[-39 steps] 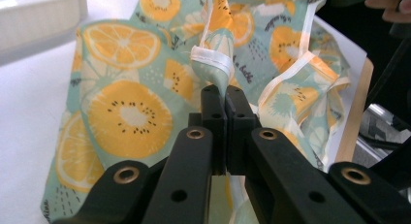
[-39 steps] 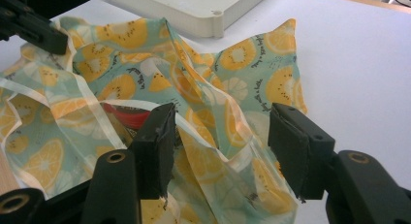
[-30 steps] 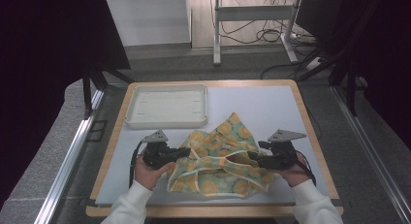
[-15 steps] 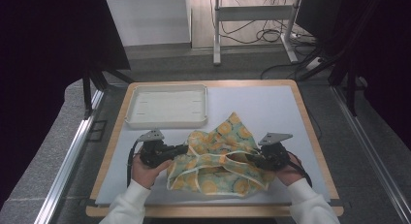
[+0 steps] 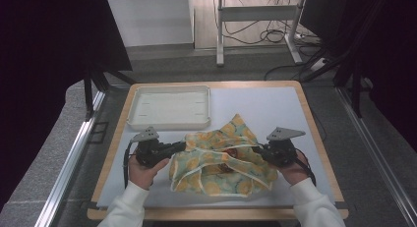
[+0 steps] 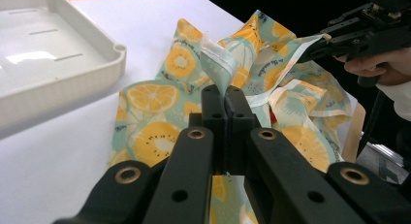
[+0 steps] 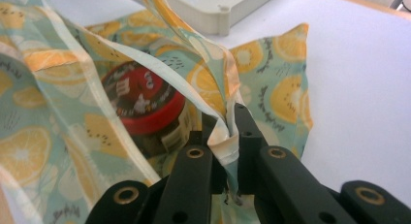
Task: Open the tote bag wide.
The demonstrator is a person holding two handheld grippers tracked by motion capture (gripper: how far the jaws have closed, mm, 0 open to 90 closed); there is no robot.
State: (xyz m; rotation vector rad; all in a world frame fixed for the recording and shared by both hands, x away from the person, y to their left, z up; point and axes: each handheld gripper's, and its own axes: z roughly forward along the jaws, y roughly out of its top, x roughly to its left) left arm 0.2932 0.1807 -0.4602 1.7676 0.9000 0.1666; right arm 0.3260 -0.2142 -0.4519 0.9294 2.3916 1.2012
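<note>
A cloth bag (image 5: 221,160) printed with orange and kiwi slices lies on the white mat near the table's front. My left gripper (image 5: 183,146) is shut on the bag's left hem (image 6: 215,52), which stands up between its jaws (image 6: 224,90). My right gripper (image 5: 256,149) has just been closing and now pinches the right hem (image 7: 227,115). The right gripper (image 6: 320,40) also appears across the bag in the left gripper view. Inside the held-open mouth lies a jar with a red lid (image 7: 140,100).
A shallow white tray (image 5: 169,125) sits behind the bag at the mat's far left, and its rim (image 6: 63,83) is close to my left gripper. Bare mat lies right of and behind the bag. The wooden table edge (image 5: 314,133) runs along the right.
The right gripper's jaws have closed onto the bag's hem. Both hands stayed almost in place, and the bag's mouth is stretched a little between them.
</note>
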